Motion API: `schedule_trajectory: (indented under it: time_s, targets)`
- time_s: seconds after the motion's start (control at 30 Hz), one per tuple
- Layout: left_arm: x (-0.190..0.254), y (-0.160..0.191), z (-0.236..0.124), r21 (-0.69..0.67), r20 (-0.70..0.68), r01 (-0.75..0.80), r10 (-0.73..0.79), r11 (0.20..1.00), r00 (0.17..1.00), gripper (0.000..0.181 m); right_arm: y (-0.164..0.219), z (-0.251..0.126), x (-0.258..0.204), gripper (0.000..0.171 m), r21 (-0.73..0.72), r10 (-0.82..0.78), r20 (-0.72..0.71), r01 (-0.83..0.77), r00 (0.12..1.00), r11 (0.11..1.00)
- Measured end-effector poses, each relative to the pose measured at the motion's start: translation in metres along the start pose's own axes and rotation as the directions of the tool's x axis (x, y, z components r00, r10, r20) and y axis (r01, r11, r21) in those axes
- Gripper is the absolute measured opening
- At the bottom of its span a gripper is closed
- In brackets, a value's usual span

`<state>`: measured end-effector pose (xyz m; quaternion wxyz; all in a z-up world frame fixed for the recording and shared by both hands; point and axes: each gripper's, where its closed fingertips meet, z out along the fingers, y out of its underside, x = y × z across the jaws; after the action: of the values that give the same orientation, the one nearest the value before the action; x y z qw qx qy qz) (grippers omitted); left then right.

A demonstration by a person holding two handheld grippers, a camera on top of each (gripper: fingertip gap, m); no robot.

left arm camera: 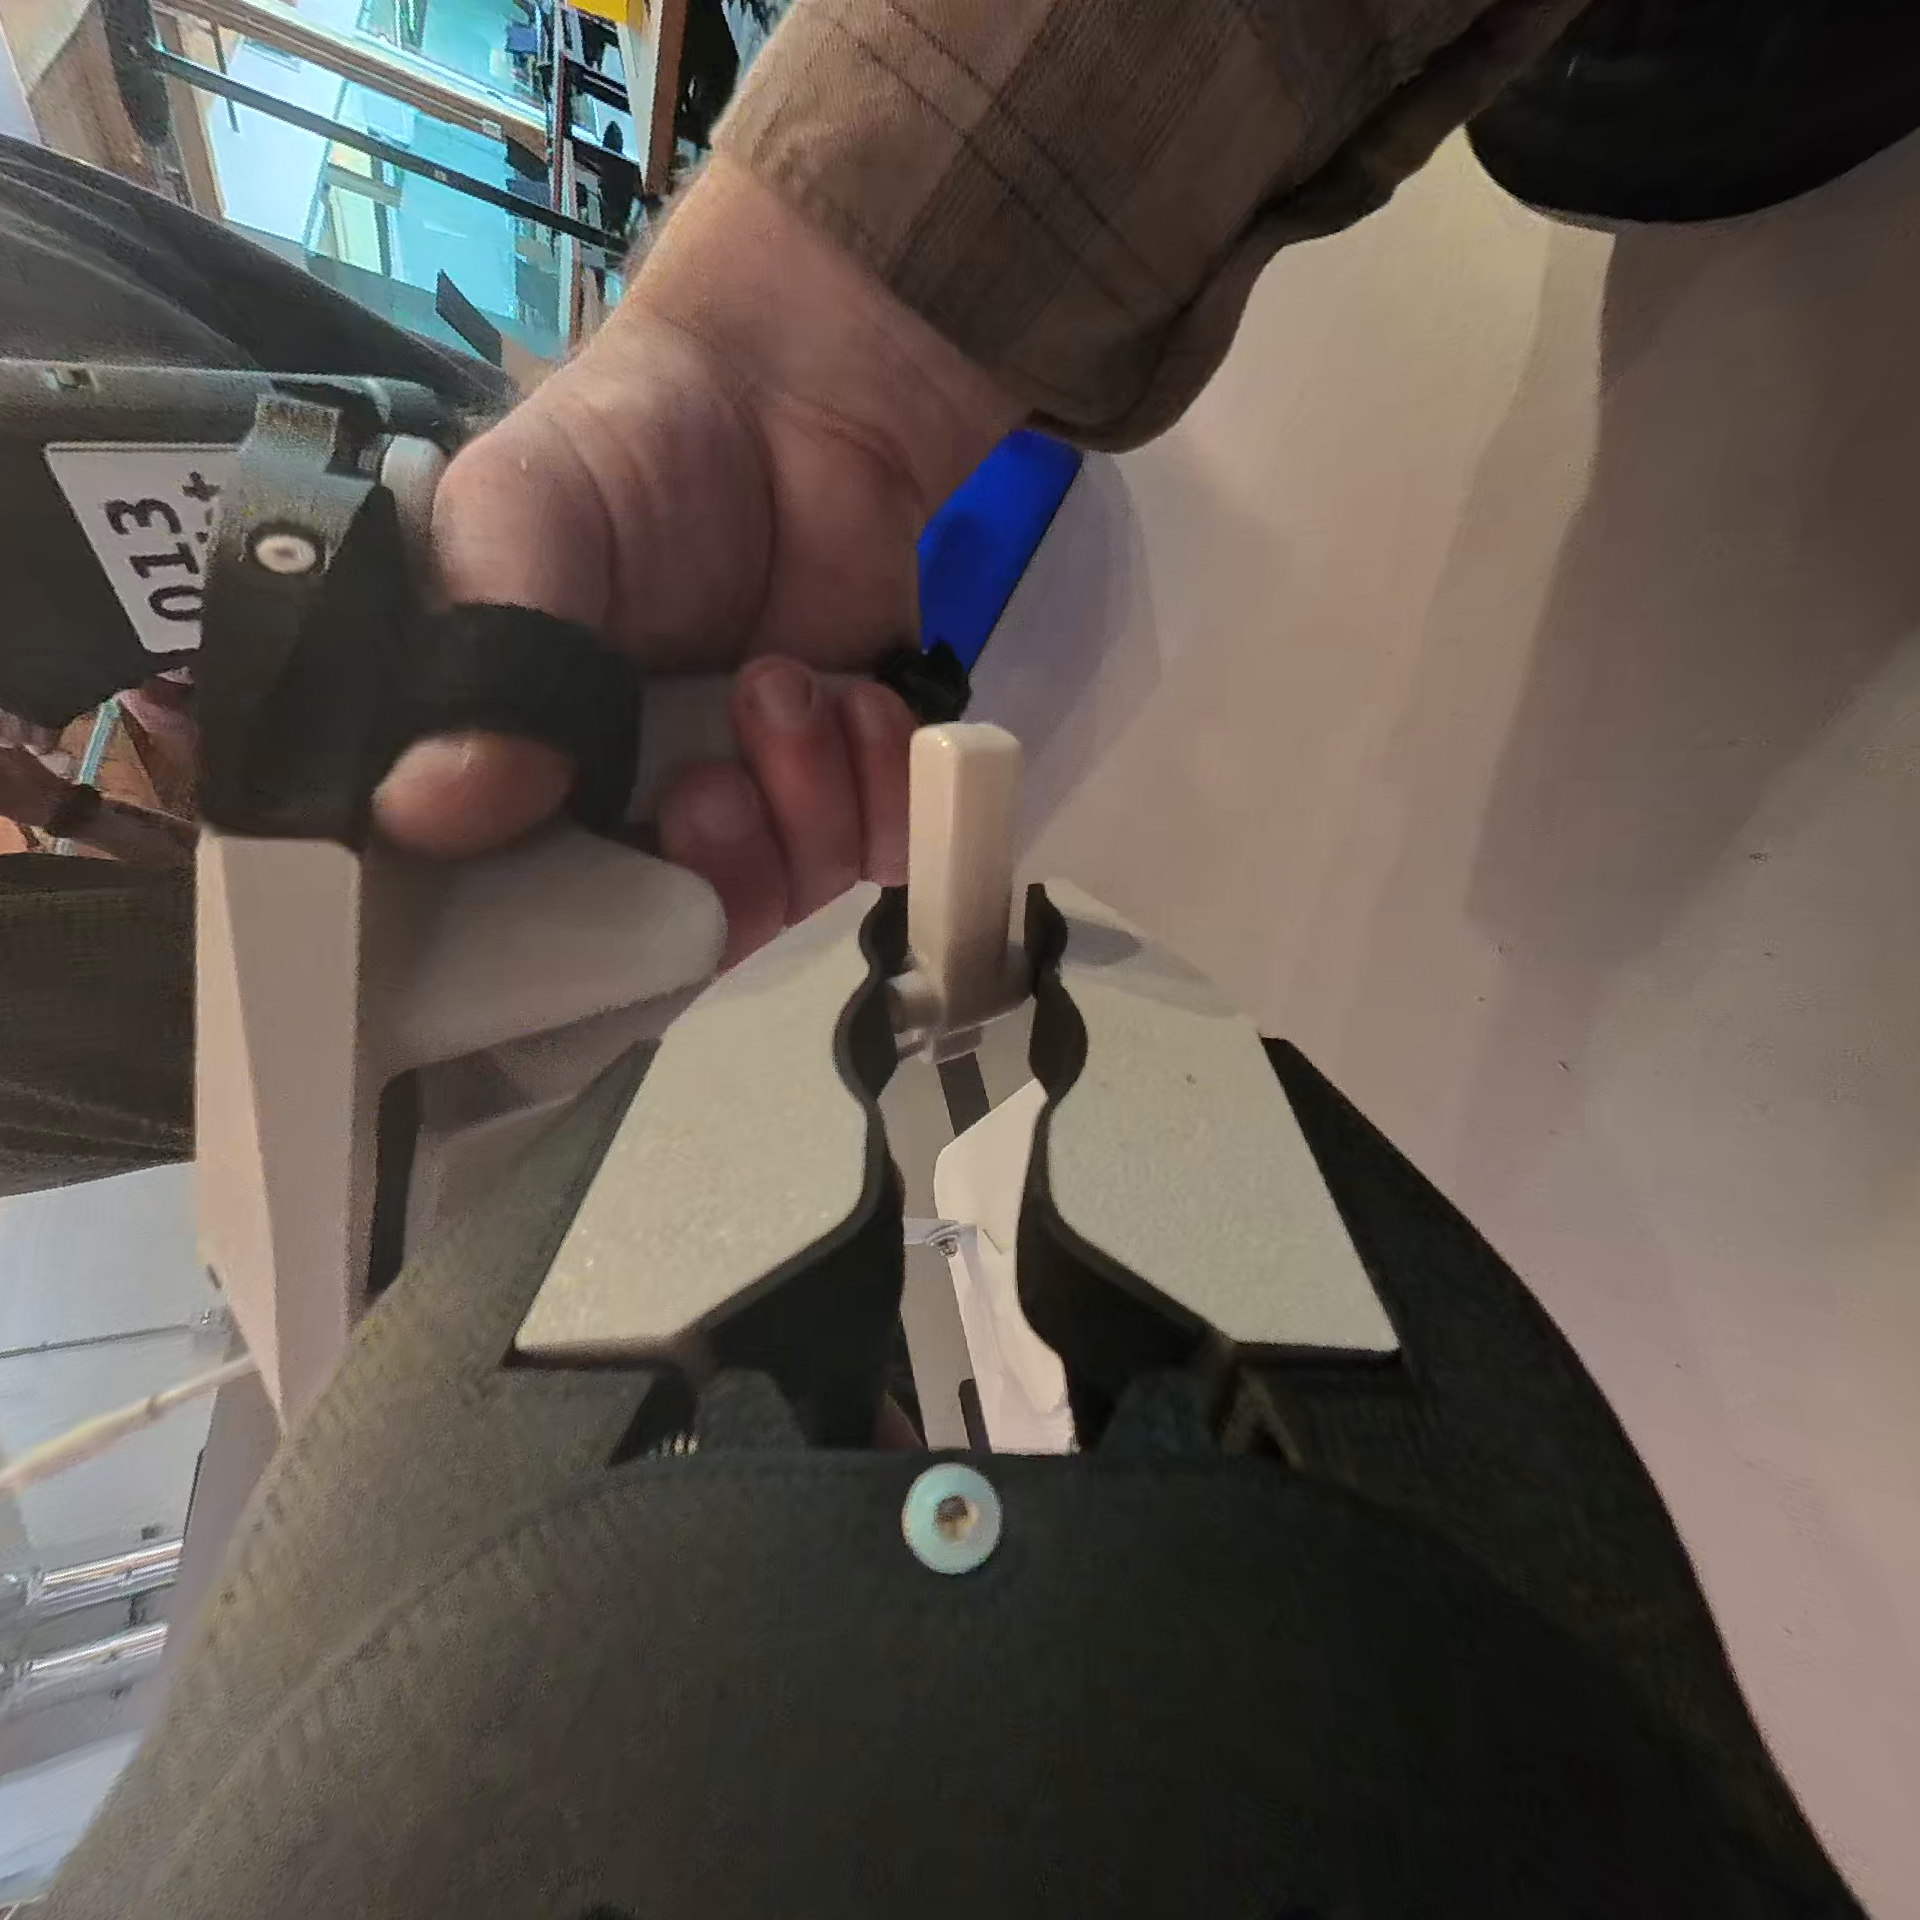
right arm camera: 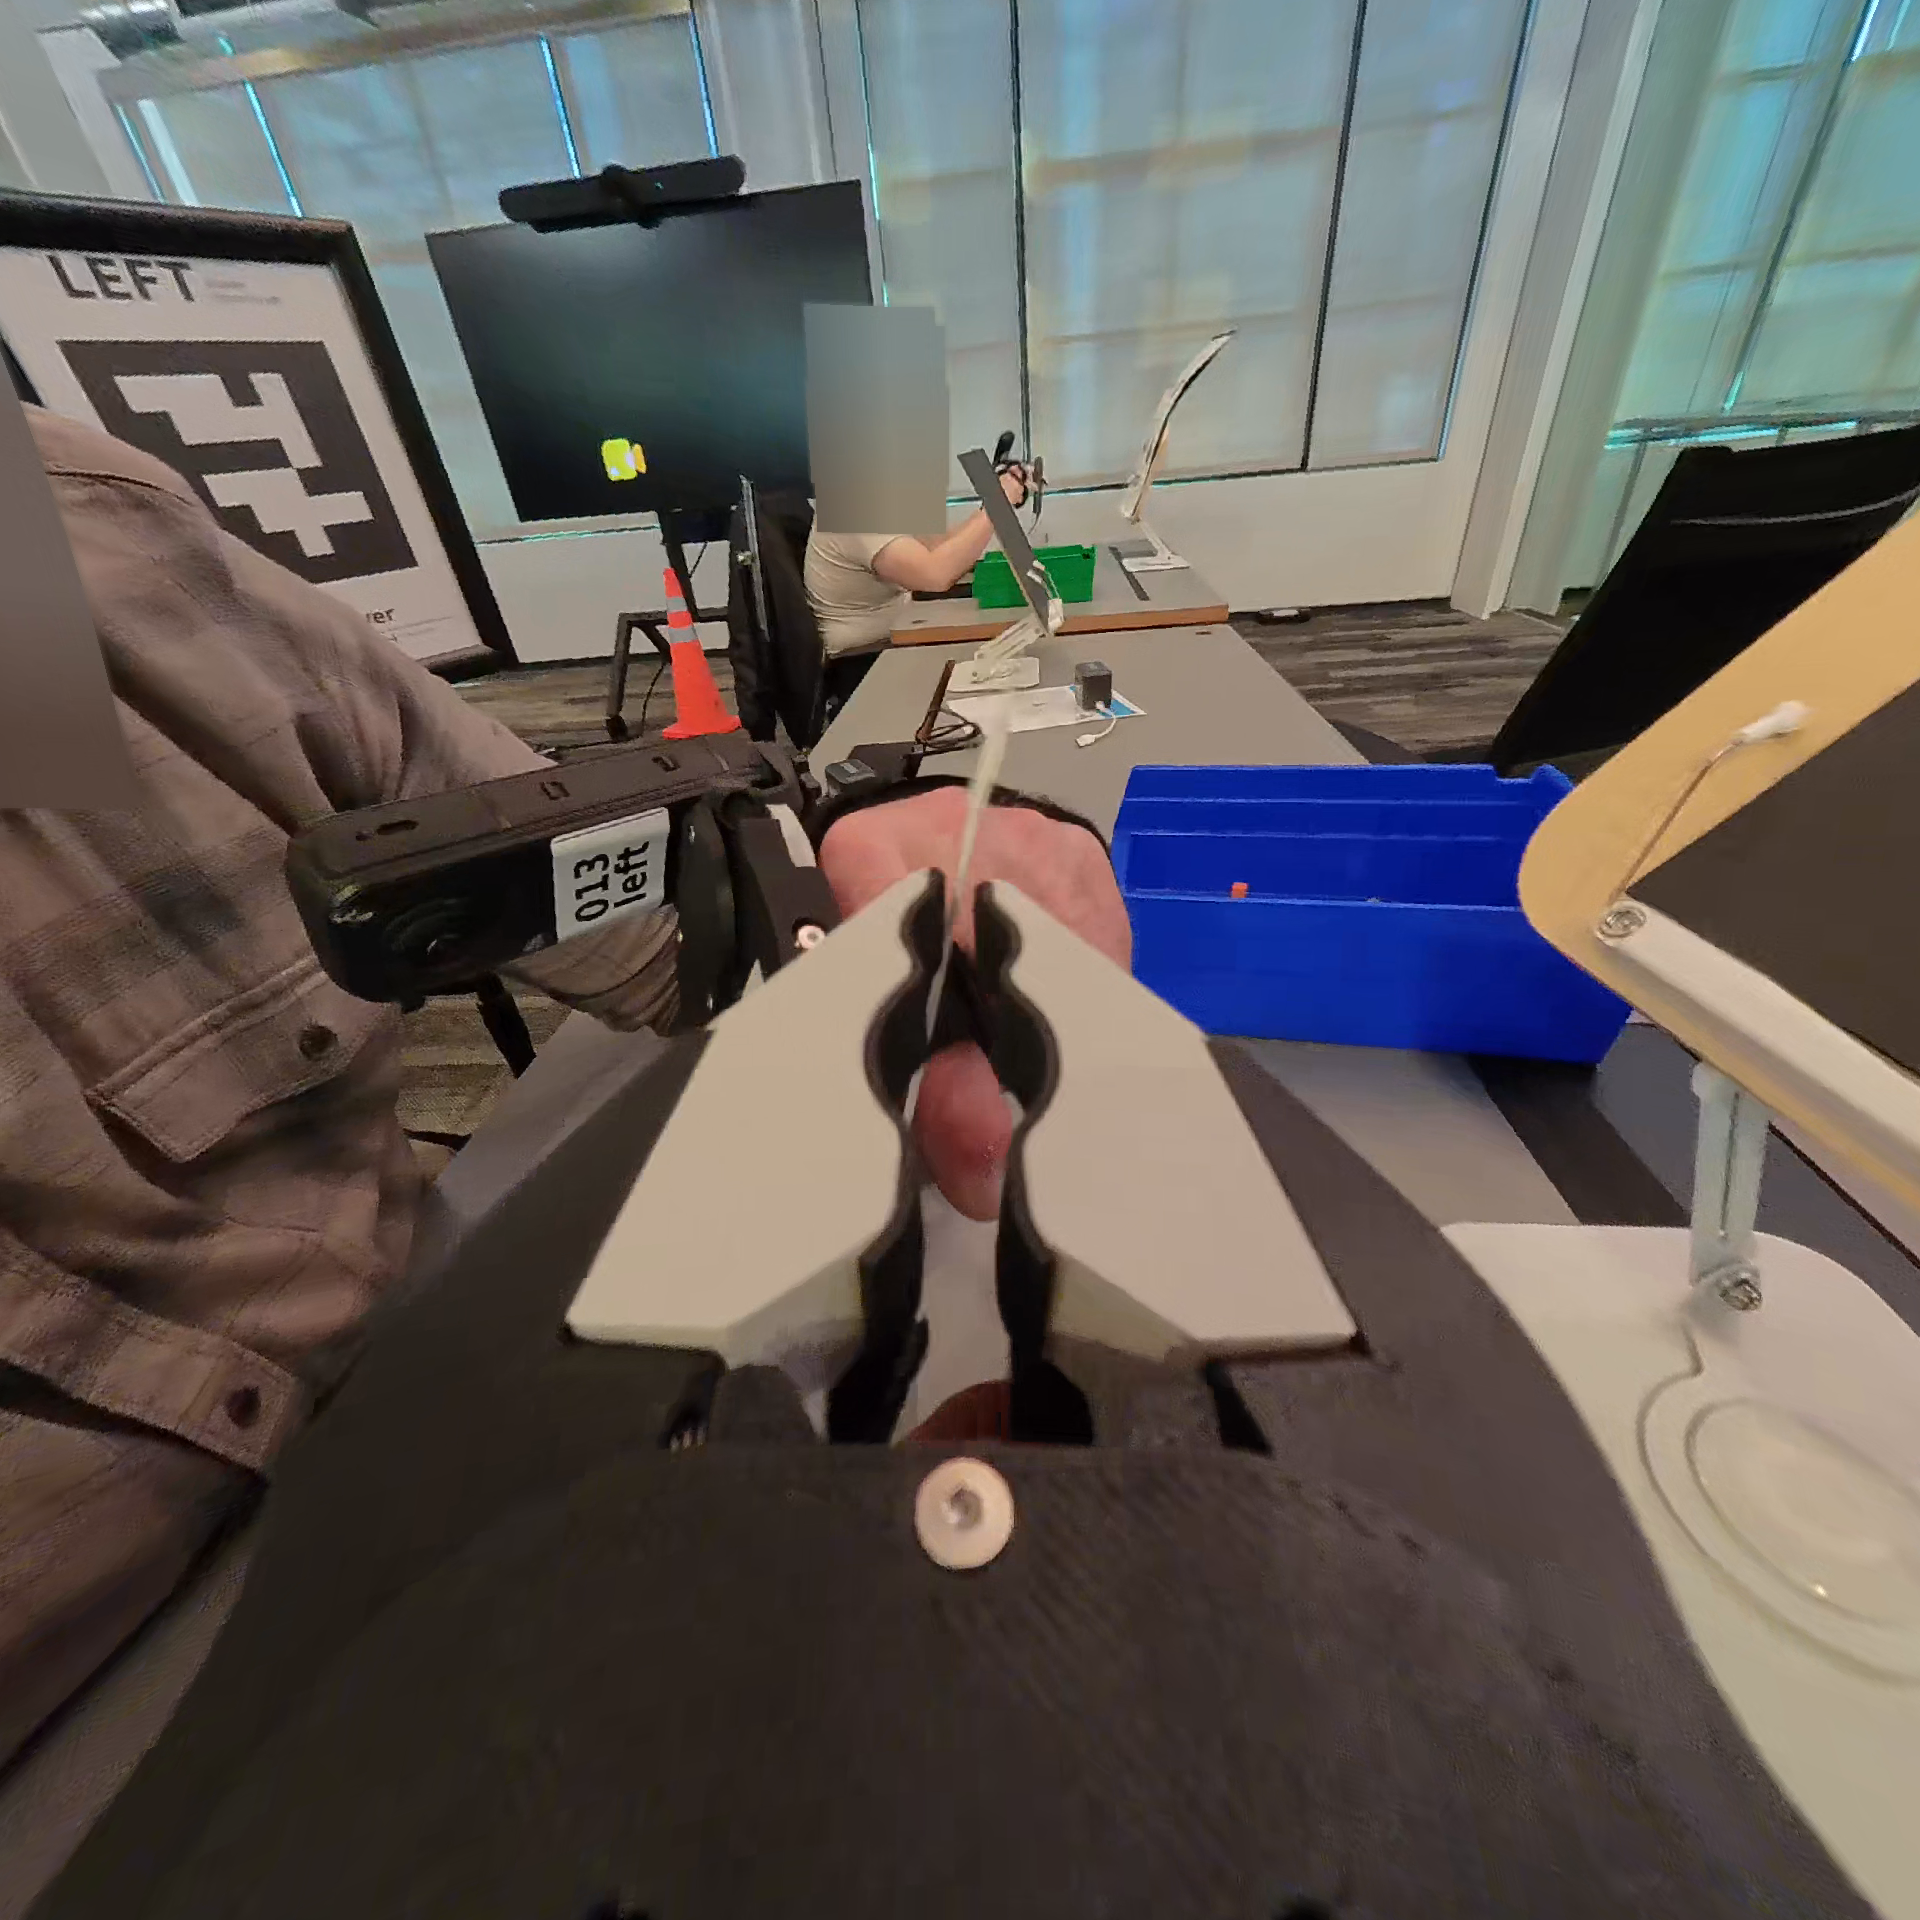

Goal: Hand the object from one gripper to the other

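Left wrist view has the left gripper (left arm camera: 961,935) clamped on a cream peg (left arm camera: 961,831) near its metal collar, the peg standing up past the fingertips. Just behind it a hand (left arm camera: 665,540) grips the other tool's handle. Right wrist view shows the right gripper (right arm camera: 961,904) pinched on the same thing, seen edge-on as a thin pale strip (right arm camera: 971,831). Beyond lie a blue bin (right arm camera: 1351,914) and a grey table (right arm camera: 1195,675).

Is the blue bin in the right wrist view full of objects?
No, the blue bin looks nearly empty; only one small orange piece shows inside it.
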<state>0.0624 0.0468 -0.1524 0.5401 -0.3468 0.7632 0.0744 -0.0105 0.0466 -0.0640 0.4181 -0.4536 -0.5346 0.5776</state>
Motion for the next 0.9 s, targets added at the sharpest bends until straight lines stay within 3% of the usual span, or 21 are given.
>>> schedule_trajectory:
  time_s: [0.2,0.33,0.47,0.53,0.6,0.67,0.77,0.9]
  targets:
    - [-0.006,0.001,0.000,0.013,0.028,0.049,-0.049,0.999,0.998,0.022,-0.004,-0.001,0.004,0.000,0.014,-0.052,-0.042,0.053,0.998,0.998]
    - [-0.011,-0.015,-0.016,0.148,-0.047,0.190,-0.185,0.971,0.982,0.037,-0.021,-0.015,0.009,0.000,0.070,-0.121,-0.110,0.129,0.987,0.989]
    - [-0.028,-0.055,-0.062,0.436,-0.212,0.406,-0.346,0.803,0.914,0.043,-0.038,-0.034,0.016,0.000,0.116,-0.161,-0.193,0.185,0.968,0.976]
    - [-0.050,-0.054,-0.080,0.509,-0.215,0.480,-0.434,0.714,0.875,0.037,-0.042,-0.041,0.018,0.000,0.113,-0.183,-0.227,0.213,0.956,0.971]
    - [-0.074,-0.036,-0.083,0.516,-0.142,0.528,-0.541,0.674,0.829,0.033,-0.047,-0.043,0.016,0.000,0.114,-0.210,-0.239,0.242,0.948,0.963]
    - [-0.088,-0.014,-0.072,0.474,-0.059,0.580,-0.633,0.663,0.772,0.042,-0.049,-0.040,0.010,0.000,0.121,-0.223,-0.220,0.254,0.950,0.960]
    - [-0.091,0.001,-0.052,0.439,-0.050,0.669,-0.728,0.600,0.684,0.046,-0.045,-0.030,0.006,0.000,0.112,-0.237,-0.201,0.262,0.951,0.959]
    - [-0.082,0.003,-0.035,0.419,-0.102,0.731,-0.772,0.539,0.628,0.034,-0.042,-0.016,0.003,0.000,0.108,-0.265,-0.195,0.289,0.944,0.951]
